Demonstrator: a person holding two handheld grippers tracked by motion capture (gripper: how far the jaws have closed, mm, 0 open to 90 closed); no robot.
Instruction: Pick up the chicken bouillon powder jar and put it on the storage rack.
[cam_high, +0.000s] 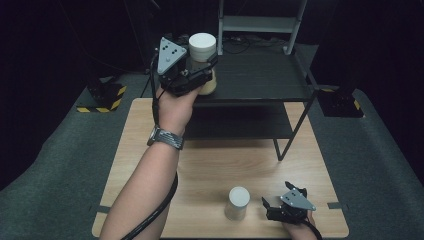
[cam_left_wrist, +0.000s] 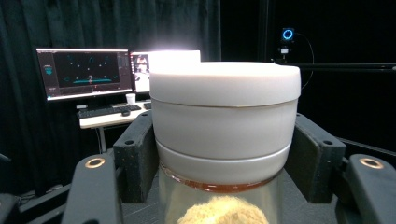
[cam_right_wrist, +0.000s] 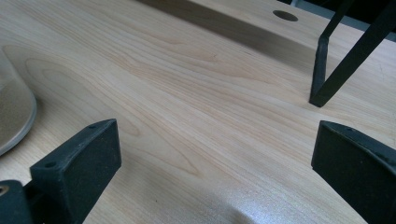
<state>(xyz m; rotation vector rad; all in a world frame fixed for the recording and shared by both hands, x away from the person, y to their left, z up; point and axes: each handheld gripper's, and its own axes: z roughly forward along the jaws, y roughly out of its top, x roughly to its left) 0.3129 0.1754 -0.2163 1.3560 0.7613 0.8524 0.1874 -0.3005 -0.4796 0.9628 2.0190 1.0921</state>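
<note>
Left claw (cam_high: 200, 75): raised at the far left of the table (cam_high: 210, 165), level with the top tier of the black shelf (cam_high: 260, 75). Its jaws are clamped on a jar (cam_high: 202, 55), gripping the sides just below the white lid (cam_left_wrist: 224, 81). The left gripper view confirms both pads pressed against the jar wall, with a pale powdery fill visible through the glass beneath the lid. The jar stands upright in the grip, clear of the table and at the left front edge of the shelf top; whether its base already touches that tier cannot be told.

Centre: a second jar (cam_high: 237, 202), also white-lidded, stands on the table near its front edge, untouched. The right gripper view shows its glass side (cam_right_wrist: 14, 116) at the left margin.

Right claw (cam_high: 272, 207): resting low near the front right of the table, just beside the second jar but apart from it. Its jaws stand wide with nothing but bare wood between them.

Assessment: the work appears to be moving jars onto the shelf. The first jar is lifted and carried to the shelf but not yet released. The second jar remains to be picked up and moved; roughly half is outstanding.
</note>
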